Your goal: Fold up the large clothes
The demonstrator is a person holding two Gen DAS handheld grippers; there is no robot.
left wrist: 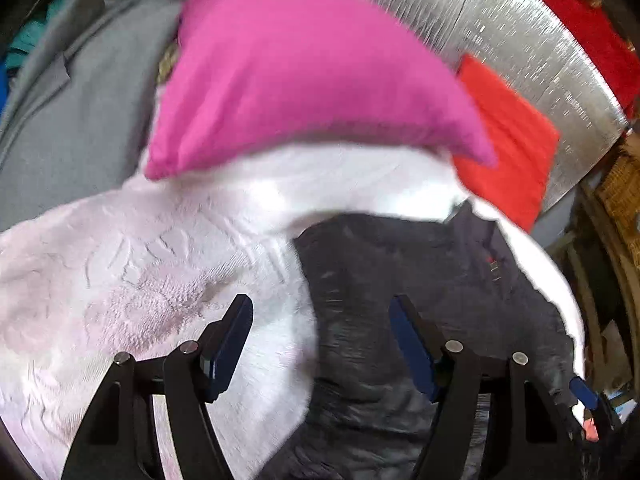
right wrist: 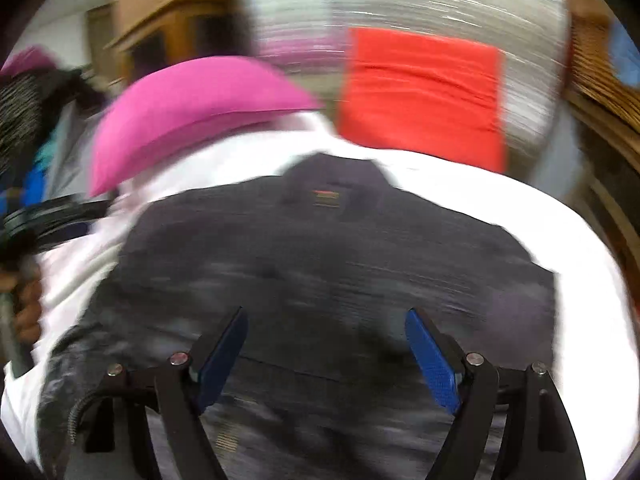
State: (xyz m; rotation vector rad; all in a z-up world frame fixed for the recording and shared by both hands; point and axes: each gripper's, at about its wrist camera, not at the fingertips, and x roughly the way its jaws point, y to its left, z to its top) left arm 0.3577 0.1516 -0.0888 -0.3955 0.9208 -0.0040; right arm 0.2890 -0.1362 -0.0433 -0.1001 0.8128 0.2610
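Note:
A dark grey shirt (right wrist: 320, 264) lies spread on a white textured bedspread (left wrist: 120, 264), its collar with a small label (right wrist: 326, 198) at the far end. It also shows in the left wrist view (left wrist: 420, 280). My left gripper (left wrist: 320, 312) is open and empty, hovering over the shirt's left edge. My right gripper (right wrist: 326, 324) is open and empty above the shirt's lower middle. The right gripper's blue fingertip (left wrist: 582, 390) shows at the left view's lower right. Both views are motion-blurred.
A pink pillow (left wrist: 304, 76) lies at the head of the bed, beside it an orange-red pillow (right wrist: 420, 96). A silver foil-covered wall (left wrist: 500, 28) stands behind. Grey clothing (left wrist: 80, 92) is heaped at the left. Wooden furniture (right wrist: 168, 12) stands beyond.

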